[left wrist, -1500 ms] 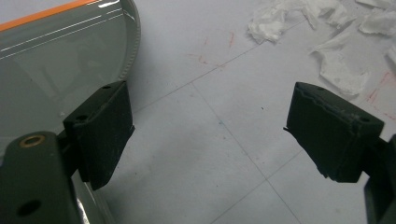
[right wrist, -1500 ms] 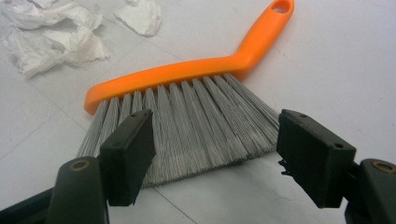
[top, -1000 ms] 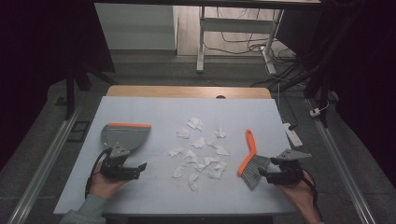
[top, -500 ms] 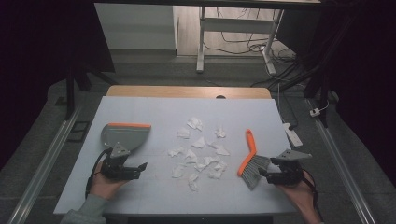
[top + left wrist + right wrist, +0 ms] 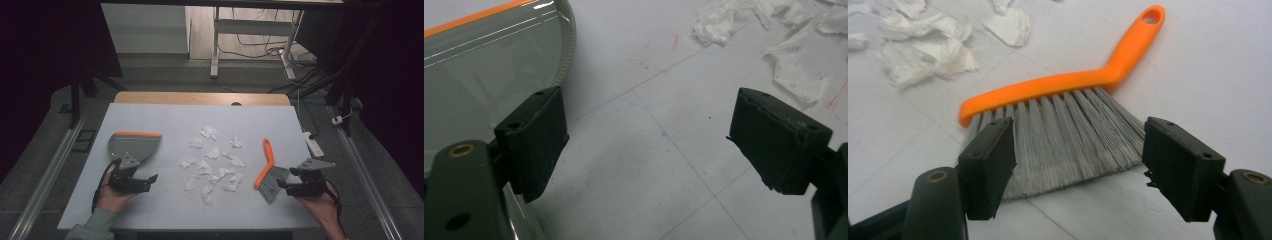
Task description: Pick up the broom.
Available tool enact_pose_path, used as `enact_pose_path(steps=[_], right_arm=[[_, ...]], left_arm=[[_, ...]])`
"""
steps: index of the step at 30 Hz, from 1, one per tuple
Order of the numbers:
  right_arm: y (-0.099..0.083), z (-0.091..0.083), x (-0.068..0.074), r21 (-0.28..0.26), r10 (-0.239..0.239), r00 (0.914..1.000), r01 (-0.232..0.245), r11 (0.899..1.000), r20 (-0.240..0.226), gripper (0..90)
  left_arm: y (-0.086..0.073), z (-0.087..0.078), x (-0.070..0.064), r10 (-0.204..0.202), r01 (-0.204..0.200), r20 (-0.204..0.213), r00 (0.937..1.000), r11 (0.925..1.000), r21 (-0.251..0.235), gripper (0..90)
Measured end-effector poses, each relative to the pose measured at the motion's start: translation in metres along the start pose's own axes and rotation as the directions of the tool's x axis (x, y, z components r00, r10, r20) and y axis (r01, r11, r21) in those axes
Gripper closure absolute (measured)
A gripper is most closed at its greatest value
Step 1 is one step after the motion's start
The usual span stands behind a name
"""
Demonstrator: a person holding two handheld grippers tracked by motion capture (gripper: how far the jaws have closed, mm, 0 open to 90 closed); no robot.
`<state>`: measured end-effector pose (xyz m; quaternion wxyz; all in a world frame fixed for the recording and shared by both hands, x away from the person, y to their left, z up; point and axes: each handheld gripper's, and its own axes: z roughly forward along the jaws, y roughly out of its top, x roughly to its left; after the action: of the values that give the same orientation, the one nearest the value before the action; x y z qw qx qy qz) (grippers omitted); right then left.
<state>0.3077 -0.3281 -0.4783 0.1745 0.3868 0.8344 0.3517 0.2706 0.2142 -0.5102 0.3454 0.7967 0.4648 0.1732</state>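
left gripper (image 5: pixel 150 178) – jaws wide, beside dustpan (image 5: pixel 134 145) | right gripper (image 5: pixel 281 186) – jaws wide, at brush (image 5: pixel 267 170) bristles | paper scraps (image 5: pixel 212 162) between, on counter (image 5: pixel 165 120)

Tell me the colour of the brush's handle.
Orange handle, grey bristles; clearest in the right gripper view.

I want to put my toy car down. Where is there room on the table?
Bare room lies along the far edge behind the paper scraps, and along the near edge between the left claw and right claw. The middle, between dustpan and brush, is crowded.
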Motion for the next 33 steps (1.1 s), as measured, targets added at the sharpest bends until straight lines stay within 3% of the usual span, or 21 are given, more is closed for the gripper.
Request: enact_pose_path(steps=[12, 13, 14, 15, 17, 19, 22, 23, 24, 33], right_arm=[[0.033, 0.002, -0.003, 0.089, 0.034, 0.9987, -0.037, 0.995, 0.037, 30.4], [0.044, 0.006, -0.003, 0.129, 0.034, 0.9984, -0.04, 0.991, 0.044, 30.4], [0.044, 0.006, -0.003, 0.129, 0.034, 0.9984, -0.04, 0.991, 0.044, 30.4], [0.054, 0.011, -0.006, 0.176, 0.043, 0.998, -0.05, 0.983, 0.047, 30.2], [0.061, 0.018, -0.012, 0.213, 0.07, 0.9967, -0.077, 0.974, 0.041, 30.3], [0.065, 0.022, -0.015, 0.224, 0.083, 0.9956, -0.091, 0.97, 0.045, 30.4], [0.075, 0.04, -0.024, 0.277, 0.121, 0.9907, -0.134, 0.951, 0.062, 30.7], [0.075, 0.04, -0.024, 0.277, 0.121, 0.9907, -0.134, 0.951, 0.062, 30.7], [0.08, 0.048, -0.028, 0.312, 0.135, 0.9884, -0.15, 0.938, 0.07, 30.7], [0.097, 0.075, -0.032, 0.397, 0.161, 0.9825, -0.185, 0.899, 0.095, 29.8]], left_arm=[[0.002, -0.001, 0.0, 0.008, -0.008, 0.013, 0.9999, 0.9999, -0.008, 17.1], [0.002, -0.001, 0.0, 0.009, -0.009, 0.012, 0.9999, 0.9999, -0.009, 17.1], [0.003, 0.0, 0.0, 0.009, -0.009, 0.014, 0.9999, 0.9999, -0.007, 17.1], [0.003, 0.001, -0.001, 0.013, -0.013, 0.014, 0.9998, 0.9999, -0.001, 17.1], [0.002, 0.001, -0.001, 0.014, -0.014, 0.016, 0.9998, 0.9999, 0.001, 17.1], [0.002, 0.001, -0.002, 0.018, -0.018, 0.014, 0.9997, 0.9998, 0.002, 17.1], [0.002, 0.001, -0.002, 0.019, -0.019, 0.014, 0.9997, 0.9998, 0.004, 17.2], [0.002, 0.002, -0.002, 0.018, -0.018, 0.016, 0.9997, 0.9998, 0.003, 17.2], [0.002, 0.002, -0.002, 0.019, -0.019, 0.017, 0.9997, 0.9998, 0.004, 17.3], [0.002, 0.004, -0.003, 0.028, -0.028, 0.018, 0.9995, 0.9995, 0.013, 17.5]])
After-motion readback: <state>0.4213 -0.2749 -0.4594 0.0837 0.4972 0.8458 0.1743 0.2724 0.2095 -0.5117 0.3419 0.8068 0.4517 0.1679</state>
